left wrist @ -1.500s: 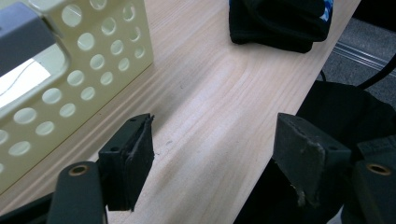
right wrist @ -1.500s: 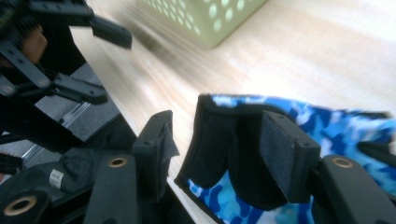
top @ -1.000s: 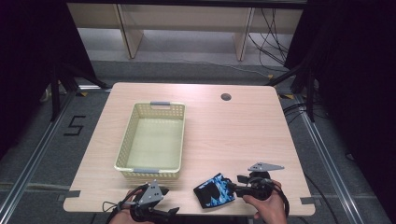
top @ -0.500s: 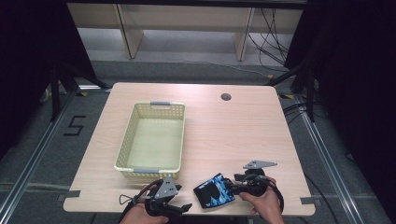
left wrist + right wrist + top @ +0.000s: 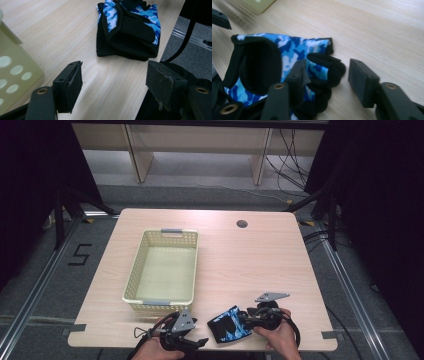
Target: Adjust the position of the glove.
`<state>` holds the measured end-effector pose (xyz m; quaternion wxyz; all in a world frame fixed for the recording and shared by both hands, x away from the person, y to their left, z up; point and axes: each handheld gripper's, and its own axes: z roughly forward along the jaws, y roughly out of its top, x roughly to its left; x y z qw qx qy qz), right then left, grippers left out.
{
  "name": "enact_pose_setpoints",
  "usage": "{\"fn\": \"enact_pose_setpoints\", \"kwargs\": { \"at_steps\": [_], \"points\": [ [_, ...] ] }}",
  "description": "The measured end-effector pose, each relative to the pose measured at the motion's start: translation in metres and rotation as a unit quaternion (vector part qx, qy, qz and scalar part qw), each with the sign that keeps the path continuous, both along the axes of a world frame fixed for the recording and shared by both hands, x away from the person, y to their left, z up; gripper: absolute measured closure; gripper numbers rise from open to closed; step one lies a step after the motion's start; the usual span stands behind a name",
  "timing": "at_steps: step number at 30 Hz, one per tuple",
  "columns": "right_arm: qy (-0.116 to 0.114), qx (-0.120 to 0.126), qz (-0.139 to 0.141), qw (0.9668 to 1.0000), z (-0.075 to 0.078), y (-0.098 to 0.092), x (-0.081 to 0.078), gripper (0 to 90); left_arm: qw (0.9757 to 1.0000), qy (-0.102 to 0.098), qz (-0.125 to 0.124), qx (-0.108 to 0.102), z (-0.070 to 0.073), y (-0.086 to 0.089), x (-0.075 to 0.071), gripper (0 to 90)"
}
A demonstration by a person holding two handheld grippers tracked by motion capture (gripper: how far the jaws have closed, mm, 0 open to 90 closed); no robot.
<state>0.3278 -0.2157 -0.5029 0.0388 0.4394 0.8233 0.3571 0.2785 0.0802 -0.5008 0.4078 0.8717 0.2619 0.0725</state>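
Up close, right claw (image 5: 325, 75) straddles glove's (image 5: 287, 52) finger stubs, jaws just closing.

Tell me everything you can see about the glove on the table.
The glove is fingerless, blue camouflage fabric with black trim, a black palm and a black wrist strap. It lies crumpled near the table's front edge, cuff gaping open, short black finger stubs bunched together. The right gripper straddles the finger end: one jaw lies against the fabric, the other stands clear beside the stubs, the jaws having just been closing. The left gripper is open, short of the cuff.
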Motion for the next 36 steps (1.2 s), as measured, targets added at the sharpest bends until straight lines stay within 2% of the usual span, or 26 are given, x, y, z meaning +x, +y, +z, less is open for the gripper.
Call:
{"fn": "enact_pose_setpoints", "kwargs": {
  "at_steps": [1,2,3,4,6,8,11,12,14,15,16,18,19,20,22,23,24,25,26,28,29,33,36],
  "points": [
    [-0.012,0.009,0.000,0.9999,-0.002,0.003,0.000,56.7,1.0000,-0.006,0.002,0.006,0.000,0.000,0.001,28.6],
    [-0.007,-0.009,0.014,0.9998,0.000,0.003,0.000,61.1,1.0000,-0.007,0.001,0.005,0.000,0.000,0.001,28.6],
    [-0.014,-0.003,0.014,0.9998,-0.002,0.005,-0.001,64.4,1.0000,-0.006,-0.003,0.006,0.001,0.000,0.002,28.6],
    [-0.005,-0.019,0.020,0.9996,0.001,0.005,-0.002,68.0,1.0000,-0.003,0.006,0.000,0.000,0.000,0.001,28.5],
    [-0.011,-0.017,0.017,0.9997,0.000,0.007,-0.003,72.3,0.9999,-0.012,0.000,0.006,0.001,0.000,0.003,28.5],
    [-0.007,-0.017,0.018,0.9997,0.000,0.007,-0.005,74.7,1.0000,0.001,0.007,-0.003,0.001,0.000,0.003,28.4],
    [-0.010,-0.014,0.016,0.9997,-0.001,0.009,-0.006,76.0,0.9998,0.006,0.013,-0.016,0.002,-0.002,0.003,28.3],
    [-0.015,-0.017,0.020,0.9995,-0.001,0.009,-0.006,76.3,0.9999,0.004,0.004,-0.008,0.003,-0.001,0.004,28.3],
    [-0.012,-0.013,0.024,0.9995,-0.001,0.010,-0.006,76.8,0.9998,0.007,0.009,-0.016,0.004,-0.004,0.005,28.3],
    [-0.018,-0.005,0.023,0.9996,-0.003,0.011,-0.006,76.8,0.9999,0.001,-0.005,-0.011,0.007,-0.004,0.006,28.4],
    [-0.017,-0.010,0.034,0.9992,-0.002,0.011,-0.006,76.8,0.9999,0.007,0.000,-0.014,0.008,-0.006,0.005,28.5],
    [-0.012,-0.016,0.035,0.9992,-0.001,0.012,-0.006,76.8,0.9997,0.009,0.007,-0.020,0.008,-0.010,0.005,28.7],
    [-0.016,-0.015,0.037,0.9991,-0.002,0.012,-0.006,76.8,0.9996,0.012,0.009,-0.024,0.008,-0.012,0.007,29.1],
    [-0.019,-0.011,0.036,0.9991,-0.002,0.012,-0.006,76.8,0.9998,0.010,0.003,-0.017,0.008,-0.012,0.010,29.5],
    [-0.018,-0.010,0.037,0.9991,-0.002,0.011,-0.006,76.7,0.9994,0.023,0.010,-0.022,0.008,-0.016,0.013,30.3],
    [-0.018,-0.010,0.038,0.9991,-0.002,0.011,-0.006,76.6,0.9993,0.027,0.012,-0.021,0.008,-0.017,0.014,30.8],
    [-0.019,-0.010,0.039,0.9990,-0.002,0.011,-0.006,76.6,0.9997,0.022,0.009,-0.011,0.009,-0.017,0.016,32.0],
    [-0.019,-0.010,0.039,0.9990,-0.002,0.011,-0.006,76.6,0.9997,0.022,0.009,-0.011,0.009,-0.017,0.016,32.9],
    [-0.020,-0.009,0.039,0.9990,-0.003,0.011,-0.006,76.6,0.9999,0.008,0.004,0.005,0.009,-0.018,0.021,33.6],
    [-0.018,-0.011,0.041,0.9989,-0.002,0.011,-0.006,76.4,0.9997,0.020,0.013,0.010,0.004,-0.022,0.022,35.5],
    [-0.017,-0.011,0.043,0.9989,-0.002,0.011,-0.006,76.4,0.9996,0.025,0.007,0.007,0.002,-0.024,0.021,36.9],
    [-0.017,-0.005,0.036,0.9992,-0.003,0.012,-0.007,76.2,0.9996,0.019,-0.002,0.021,-0.001,-0.030,0.021,38.4],
    [-0.016,-0.006,0.038,0.9992,-0.003,0.012,-0.007,76.1,0.9992,0.024,-0.003,0.031,-0.008,-0.032,0.022,40.0]
  ]
}}
